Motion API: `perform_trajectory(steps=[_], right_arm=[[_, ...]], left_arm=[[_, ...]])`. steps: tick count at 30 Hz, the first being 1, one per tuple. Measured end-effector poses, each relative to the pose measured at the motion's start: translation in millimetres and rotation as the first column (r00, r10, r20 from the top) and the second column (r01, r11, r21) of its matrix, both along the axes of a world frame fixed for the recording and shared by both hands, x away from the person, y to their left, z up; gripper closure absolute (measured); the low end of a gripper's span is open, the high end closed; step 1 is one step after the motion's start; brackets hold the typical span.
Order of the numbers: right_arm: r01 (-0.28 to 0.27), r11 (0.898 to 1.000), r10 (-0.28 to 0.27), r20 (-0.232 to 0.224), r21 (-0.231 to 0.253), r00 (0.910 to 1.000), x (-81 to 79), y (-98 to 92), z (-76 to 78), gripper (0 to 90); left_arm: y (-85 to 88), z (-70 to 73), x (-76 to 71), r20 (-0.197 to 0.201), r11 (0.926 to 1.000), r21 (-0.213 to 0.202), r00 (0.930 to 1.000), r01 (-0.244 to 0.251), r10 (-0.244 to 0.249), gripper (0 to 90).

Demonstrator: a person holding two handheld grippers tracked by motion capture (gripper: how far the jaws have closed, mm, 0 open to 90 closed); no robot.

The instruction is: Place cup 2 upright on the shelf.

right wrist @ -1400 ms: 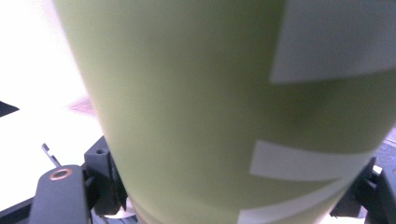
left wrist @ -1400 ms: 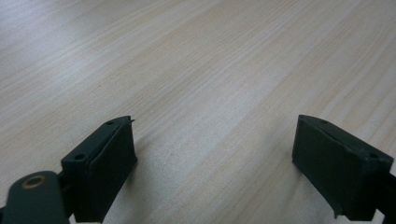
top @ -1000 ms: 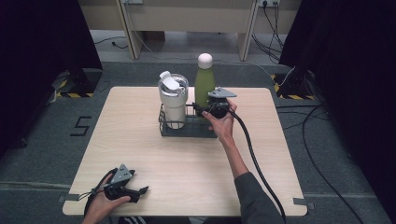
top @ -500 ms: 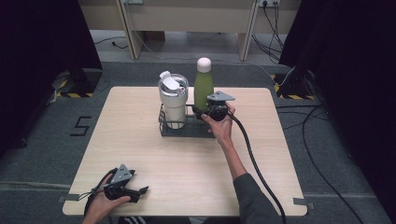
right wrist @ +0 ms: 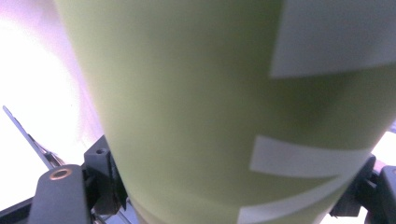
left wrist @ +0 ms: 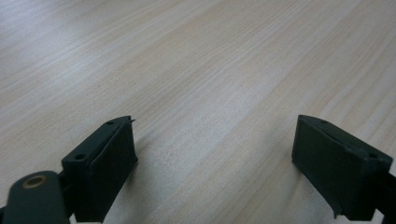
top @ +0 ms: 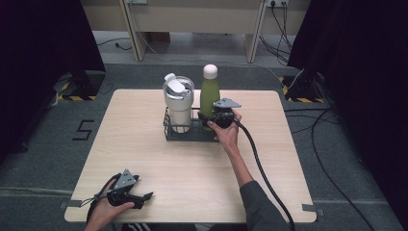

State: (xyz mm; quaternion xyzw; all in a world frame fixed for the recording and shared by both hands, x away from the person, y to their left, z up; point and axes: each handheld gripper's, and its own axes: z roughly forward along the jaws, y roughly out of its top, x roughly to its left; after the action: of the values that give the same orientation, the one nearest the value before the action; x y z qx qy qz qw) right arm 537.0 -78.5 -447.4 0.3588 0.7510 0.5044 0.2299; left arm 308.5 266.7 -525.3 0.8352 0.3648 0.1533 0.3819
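Observation:
A green bottle (top: pixel 210 94) with a white cap stands upright in the right half of a black wire rack (top: pixel 187 135) at the back middle of the table. My right gripper (top: pixel 210 118) is shut on the green bottle low on its body. In the right gripper view the bottle (right wrist: pixel 210 93) fills the gap, and my right gripper (right wrist: pixel 233 186) has a jaw pressed to each side. A white lidded tumbler (top: pixel 179 102) stands in the rack's left half. My left gripper (top: pixel 144 197) lies open near the front left corner, its jaws wide apart over bare wood (left wrist: pixel 215 158).
The light wooden table (top: pixel 192 173) has bare room in front of the rack and at both sides. A thick black cable (top: pixel 262 168) trails from the right gripper toward the front right edge. Dark curtains and floor cables surround the table.
The green bottle has come down a little into the rack, with the right gripper lowering along with it. The left gripper has stayed put.

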Motion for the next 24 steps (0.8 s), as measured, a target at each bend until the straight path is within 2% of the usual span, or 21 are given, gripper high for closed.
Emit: perform_trajectory(steps=[3, 8, 17, 24], right_arm=[[-0.002, 1.000, 0.002, 0.001, 0.009, 1.0000, -0.2, 1.4, -1.0, 20.9], [-0.012, 1.000, 0.012, -0.004, -0.001, 0.9999, 1.1, 3.2, -5.0, 20.8], [-0.013, 1.000, 0.013, 0.008, -0.013, 0.9999, -0.1, 4.0, -5.8, 20.7], [-0.018, 1.000, 0.018, 0.001, -0.018, 0.9998, -0.4, 3.9, -5.1, 19.9]], left_arm=[[0.0, 0.0, 0.0, 0.000, 1.0000, 0.000, 1.0000, 0.000, 0.000, 12.7], [0.0, 0.0, 0.0, 0.000, 1.0000, 0.000, 1.0000, 0.000, 0.000, 12.7], [-0.1, 0.0, -0.1, 0.002, 1.0000, -0.001, 1.0000, -0.001, 0.001, 12.7], [-0.1, 0.0, -0.1, 0.002, 1.0000, 0.000, 1.0000, 0.000, 0.000, 12.7]])
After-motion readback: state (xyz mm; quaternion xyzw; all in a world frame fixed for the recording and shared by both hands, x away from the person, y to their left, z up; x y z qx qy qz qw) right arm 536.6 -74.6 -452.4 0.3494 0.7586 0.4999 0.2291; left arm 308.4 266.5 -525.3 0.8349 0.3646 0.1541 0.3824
